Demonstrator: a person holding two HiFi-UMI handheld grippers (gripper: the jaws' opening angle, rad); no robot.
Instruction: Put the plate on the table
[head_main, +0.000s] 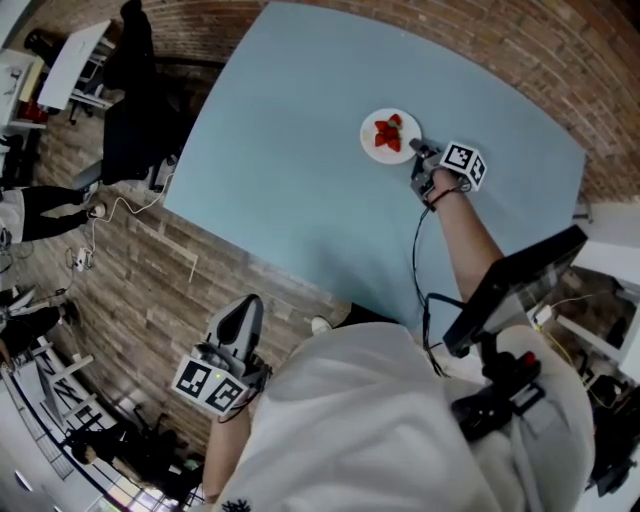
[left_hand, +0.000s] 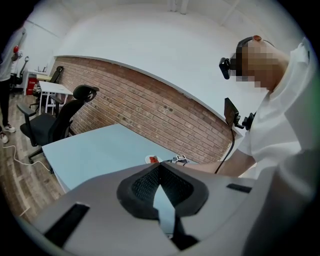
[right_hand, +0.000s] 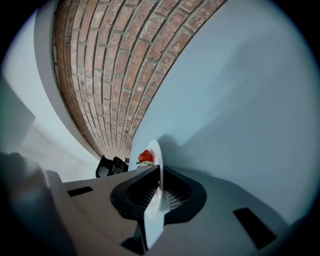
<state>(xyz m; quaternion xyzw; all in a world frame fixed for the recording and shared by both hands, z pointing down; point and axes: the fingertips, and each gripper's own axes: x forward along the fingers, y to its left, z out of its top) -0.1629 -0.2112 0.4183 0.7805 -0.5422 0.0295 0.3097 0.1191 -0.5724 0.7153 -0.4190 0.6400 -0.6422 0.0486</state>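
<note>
A small white plate (head_main: 392, 135) with red strawberries (head_main: 388, 133) is on or just over the far right part of the pale blue table (head_main: 290, 170); I cannot tell whether it touches. My right gripper (head_main: 420, 152) is shut on its near right rim. In the right gripper view the plate (right_hand: 155, 150) runs edge-on between the jaws of the right gripper (right_hand: 159, 172), a strawberry (right_hand: 145, 156) on its left face. My left gripper (head_main: 240, 322) hangs off the table by my body, shut and empty. In its own view the left gripper (left_hand: 160, 166) points at the distant plate (left_hand: 151, 159).
A black office chair (head_main: 130, 110) stands past the table's left edge, with white desks (head_main: 75, 60) behind it. Cables (head_main: 110, 215) lie on the wood floor. A dark screen on an arm (head_main: 510, 285) sits at my right. A brick wall (left_hand: 150, 107) backs the table.
</note>
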